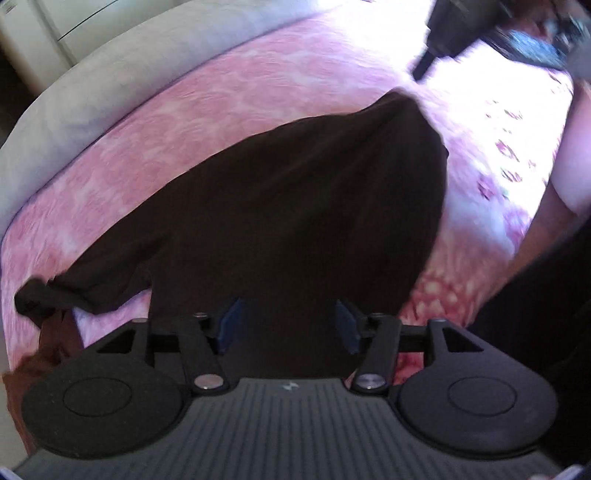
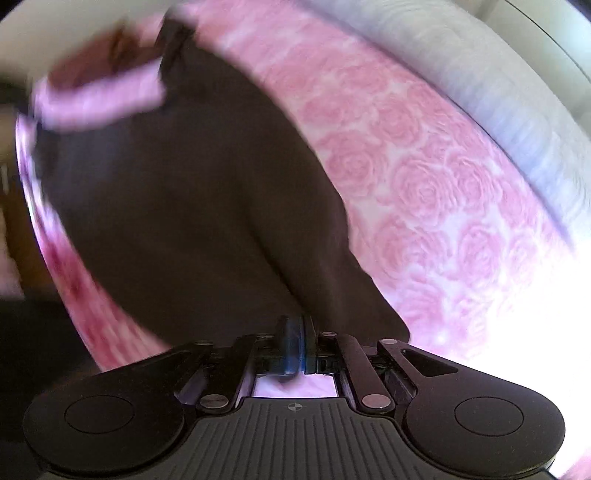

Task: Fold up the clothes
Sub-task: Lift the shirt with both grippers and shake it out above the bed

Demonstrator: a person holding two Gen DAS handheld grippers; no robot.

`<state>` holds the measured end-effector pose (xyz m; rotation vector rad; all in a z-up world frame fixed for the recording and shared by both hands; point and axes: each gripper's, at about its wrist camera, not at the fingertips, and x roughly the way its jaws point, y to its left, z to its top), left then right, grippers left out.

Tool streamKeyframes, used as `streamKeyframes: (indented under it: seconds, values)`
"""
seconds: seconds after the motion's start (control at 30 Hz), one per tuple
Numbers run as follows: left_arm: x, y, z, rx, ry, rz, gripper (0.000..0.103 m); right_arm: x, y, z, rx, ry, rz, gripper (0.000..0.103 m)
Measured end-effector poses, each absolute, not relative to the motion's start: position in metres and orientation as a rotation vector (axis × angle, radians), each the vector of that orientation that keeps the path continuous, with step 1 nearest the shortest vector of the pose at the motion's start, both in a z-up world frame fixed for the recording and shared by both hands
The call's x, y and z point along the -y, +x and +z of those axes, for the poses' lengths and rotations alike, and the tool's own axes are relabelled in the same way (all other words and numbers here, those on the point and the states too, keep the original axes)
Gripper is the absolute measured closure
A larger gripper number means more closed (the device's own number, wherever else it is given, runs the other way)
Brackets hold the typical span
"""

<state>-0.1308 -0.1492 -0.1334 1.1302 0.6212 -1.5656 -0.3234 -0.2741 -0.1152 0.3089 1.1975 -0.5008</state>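
Note:
A dark brown garment (image 1: 295, 203) lies spread on a pink rose-print bedsheet (image 1: 166, 140), one bunched sleeve (image 1: 37, 299) trailing to the left. My left gripper (image 1: 290, 325) hovers over the garment's near part, open, its blue pads apart with nothing pinched between them. In the right wrist view the same garment (image 2: 184, 203) narrows to a point at my right gripper (image 2: 295, 343), whose pads are shut on its edge. That right gripper (image 1: 424, 66) also shows, blurred, at the top right of the left wrist view, just beyond the garment's raised far corner.
A padded grey-white border (image 1: 92, 81) runs along the bed's far side, also seen as the pale band (image 2: 498, 92). White cabinets (image 1: 55, 29) stand behind it. A person's dark clothing (image 1: 535, 314) fills the right edge. Bright sunlight washes out the sheet's far right.

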Motion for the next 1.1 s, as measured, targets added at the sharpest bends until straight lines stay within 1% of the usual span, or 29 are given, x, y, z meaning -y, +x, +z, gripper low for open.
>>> streamKeyframes:
  seconds: [0.03, 0.13, 0.2, 0.23, 0.27, 0.3, 0.33, 0.37, 0.4, 0.43, 0.5, 0.57, 0.63, 0.67, 0.7, 0.73, 0.9, 0.97, 1.0, 1.03, 1.1]
  values:
    - [0.153, -0.135, -0.134, -0.590, 1.134, -1.599, 0.036, 0.279, -0.324, -0.109, -1.168, 0.341, -0.526, 0.103]
    - [0.169, -0.140, -0.141, -0.518, 1.165, -1.646, 0.035, 0.286, -0.331, -0.094, -1.157, 0.320, -0.573, 0.103]
    - [0.182, -0.126, -0.152, -0.512, 1.185, -1.612, 0.034, 0.291, -0.339, -0.092, -1.165, 0.337, -0.609, 0.103]
    - [0.189, -0.112, -0.160, -0.534, 1.194, -1.581, 0.034, 0.294, -0.343, -0.092, -1.169, 0.348, -0.627, 0.099]
    - [0.196, -0.096, -0.169, -0.566, 1.198, -1.540, 0.034, 0.295, -0.347, -0.092, -1.180, 0.355, -0.654, 0.094]
    - [0.203, -0.074, -0.180, -0.608, 1.196, -1.487, 0.034, 0.293, -0.350, -0.093, -1.195, 0.360, -0.686, 0.082]
    - [0.210, -0.053, -0.191, -0.653, 1.192, -1.433, 0.034, 0.294, -0.348, -0.096, -1.205, 0.373, -0.708, 0.061]
    - [0.216, -0.034, -0.202, -0.686, 1.198, -1.384, 0.034, 0.295, -0.344, -0.099, -1.204, 0.393, -0.719, 0.050]
    - [0.221, -0.017, -0.214, -0.700, 1.218, -1.344, 0.034, 0.294, -0.337, -0.100, -1.194, 0.414, -0.722, 0.036]
    - [0.226, -0.003, -0.225, -0.706, 1.240, -1.321, 0.034, 0.291, -0.329, -0.102, -1.182, 0.436, -0.722, 0.034]
    - [0.236, 0.014, -0.243, -0.750, 1.234, -1.348, 0.034, 0.286, -0.310, -0.109, -1.190, 0.465, -0.703, 0.034]
    - [0.245, 0.029, -0.260, -0.814, 1.207, -1.387, 0.040, 0.282, -0.287, -0.119, -1.213, 0.472, -0.672, 0.033]
    - [0.249, 0.037, -0.267, -0.904, 1.136, -1.468, 0.087, 0.281, -0.264, -0.128, -1.229, 0.464, -0.629, 0.033]
    - [0.246, 0.034, -0.262, -0.884, 1.109, -1.509, 0.092, 0.281, -0.252, -0.133, -1.236, 0.459, -0.607, 0.033]
    - [0.240, 0.028, -0.253, -0.825, 1.090, -1.557, 0.103, 0.284, -0.243, -0.136, -1.236, 0.454, -0.592, 0.033]
    - [0.231, 0.020, -0.240, -0.780, 1.063, -1.615, 0.102, 0.287, -0.234, -0.137, -1.233, 0.450, -0.580, 0.033]
    - [0.183, -0.026, -0.181, -0.706, 0.929, -1.878, 0.102, 0.323, -0.181, -0.159, -1.158, 0.497, -0.551, 0.032]
    - [0.161, -0.048, -0.167, -0.709, 0.908, -1.979, 0.102, 0.337, -0.158, -0.169, -1.136, 0.501, -0.516, 0.027]
    - [0.153, -0.056, -0.164, -0.719, 0.912, -2.007, 0.102, 0.342, -0.146, -0.176, -1.137, 0.500, -0.491, 0.022]
    - [0.146, -0.063, -0.164, -0.734, 0.917, -2.021, 0.102, 0.347, -0.134, -0.186, -1.151, 0.510, -0.463, 0.018]
    - [0.137, -0.067, -0.166, -0.778, 0.906, -2.026, 0.102, 0.352, -0.114, -0.211, -1.215, 0.557, -0.421, 0.015]
